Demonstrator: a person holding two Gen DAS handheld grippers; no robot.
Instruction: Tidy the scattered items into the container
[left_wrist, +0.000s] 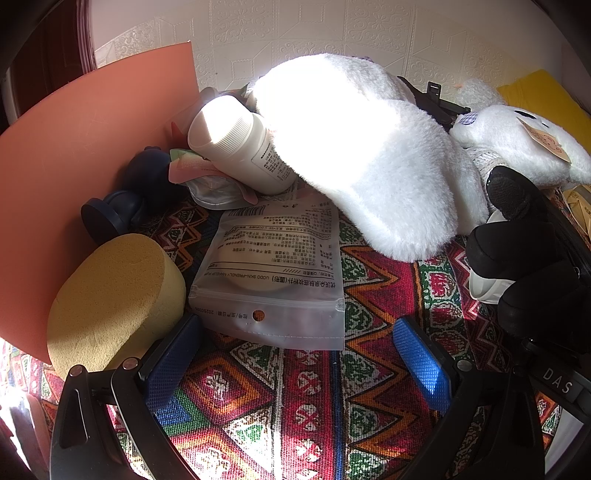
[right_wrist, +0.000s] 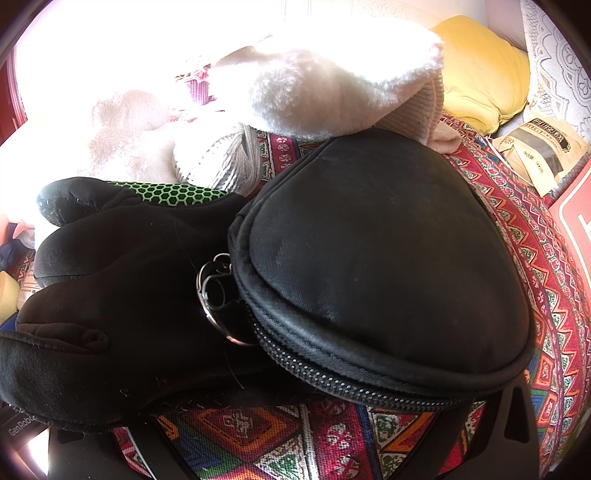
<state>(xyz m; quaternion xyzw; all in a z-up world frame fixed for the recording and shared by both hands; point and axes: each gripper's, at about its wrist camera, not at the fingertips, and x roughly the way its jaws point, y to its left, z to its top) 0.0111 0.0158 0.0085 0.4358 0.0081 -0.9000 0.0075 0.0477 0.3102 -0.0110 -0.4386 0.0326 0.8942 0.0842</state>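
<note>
In the left wrist view my left gripper (left_wrist: 299, 365) is open and empty, its blue pads (left_wrist: 421, 363) just short of a translucent zip pouch (left_wrist: 273, 273) lying flat on the patterned cloth. A yellow sponge (left_wrist: 114, 299) lies left of it. A white bottle (left_wrist: 240, 147) lies behind, under a white plush hat (left_wrist: 373, 162). In the right wrist view a black zip pouch (right_wrist: 384, 266) fills the frame and hides my right gripper's fingertips. A black-gloved hand (right_wrist: 122, 295) lies against the pouch's key ring (right_wrist: 216, 295).
An orange board (left_wrist: 85, 147) stands at the left. A dark blue object (left_wrist: 122, 206) lies beside it. A white plush toy (left_wrist: 517, 140) lies at the right. A yellow cushion (right_wrist: 480, 70), a paper packet (right_wrist: 539, 155) and grey yarn (right_wrist: 221, 162) lie behind the black pouch.
</note>
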